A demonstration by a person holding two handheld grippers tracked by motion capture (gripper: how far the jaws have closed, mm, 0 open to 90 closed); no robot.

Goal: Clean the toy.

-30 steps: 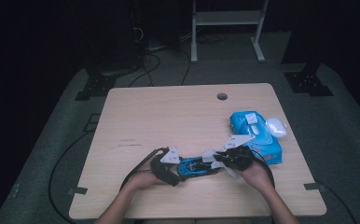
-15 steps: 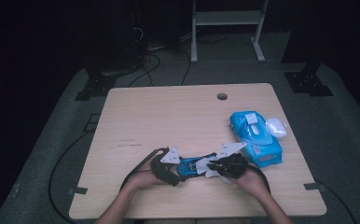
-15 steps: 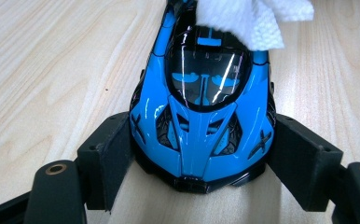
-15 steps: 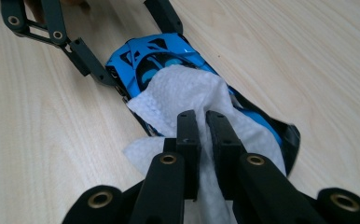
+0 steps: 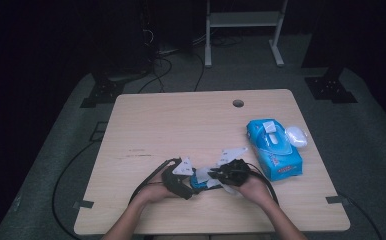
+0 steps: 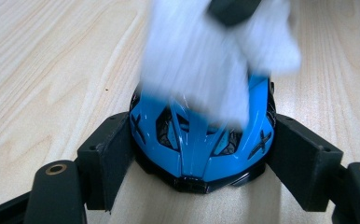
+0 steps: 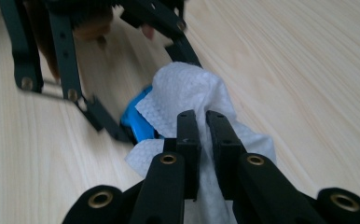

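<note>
A blue toy car [image 6: 201,140] sits on the wooden table, clamped at its sides by the two black jaws of my left gripper [image 6: 199,161]. A white wipe [image 7: 187,95] lies over the car's top, and my right gripper [image 7: 204,121] is shut on that wipe. In the high view the left gripper [image 5: 188,185] and the right gripper [image 5: 216,176] meet near the table's front edge, with the blue car [image 5: 199,186] and the white wipe [image 5: 203,175] between them. The wipe [image 6: 211,56] looks blurred in the left gripper view.
A blue pack of wipes [image 5: 273,149] lies at the right side of the table [image 5: 181,125], with a white object [image 5: 296,136] beside it. A round hole [image 5: 238,103] is in the tabletop at the back. Cables trail from both grippers.
My right gripper has moved left with the wipe, from near the blue pack onto the car. The left gripper and the car have stayed put.
</note>
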